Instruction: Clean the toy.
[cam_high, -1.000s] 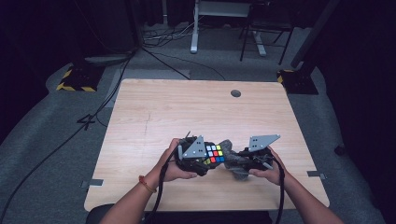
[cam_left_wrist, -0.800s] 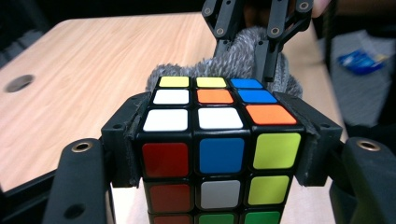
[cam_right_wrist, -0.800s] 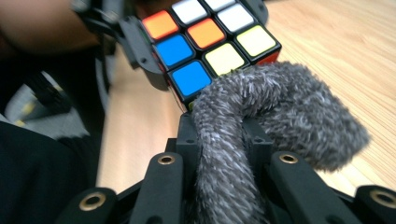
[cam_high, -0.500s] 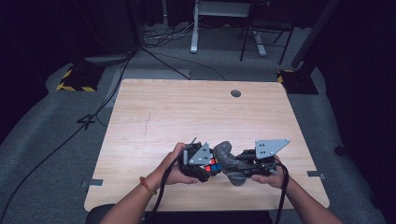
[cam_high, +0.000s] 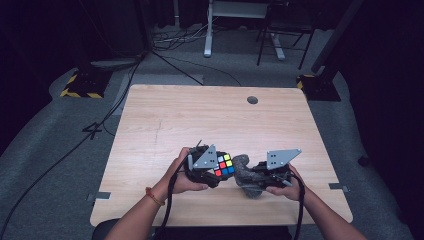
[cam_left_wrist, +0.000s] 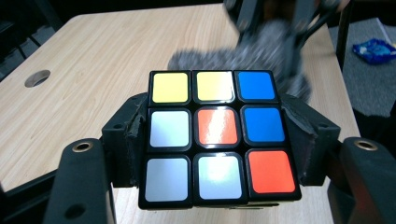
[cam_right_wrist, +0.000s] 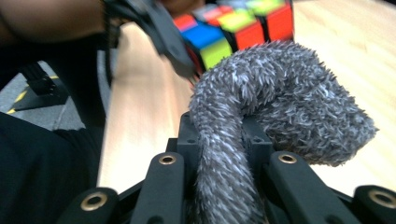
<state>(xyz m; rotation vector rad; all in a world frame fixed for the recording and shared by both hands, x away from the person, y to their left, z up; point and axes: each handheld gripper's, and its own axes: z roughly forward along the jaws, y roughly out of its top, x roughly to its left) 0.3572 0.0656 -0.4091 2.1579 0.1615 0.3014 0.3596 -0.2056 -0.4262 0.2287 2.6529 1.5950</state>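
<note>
Two grippers met over the near half of a wooden table (cam_high: 165, 115) as a person wiped a scrambled puzzle cube (cam_high: 224, 165) with a fuzzy grey cloth (cam_high: 243, 172). The left gripper (cam_high: 216, 172) had its jaws clamped on opposite sides of the cube, the padded faces pressing its left and right edges in the left gripper view, where the cube (cam_left_wrist: 218, 136) showed yellow, blue, white and orange-red stickers. The right gripper (cam_high: 255, 181) pinched the cloth between narrow jaws; in the right gripper view a twisted tail of cloth (cam_right_wrist: 261, 126) ran down between them and a rounded wad bulged forward toward the cube (cam_right_wrist: 233, 28). From above, wad and cube looked touching or nearly so, held just over the tabletop between the person's two hands.

Doing this step well likely depended on holding the cube steady and presenting one face squarely to the wad, then sweeping the cloth across the stickers with light, even pressure. Too hard a push could have twisted a layer or levered the cube out of the pads; too loose a pinch could have let the cloth slide free. A cable hole (cam_high: 252, 100) lay well apart near the far edge.
</note>
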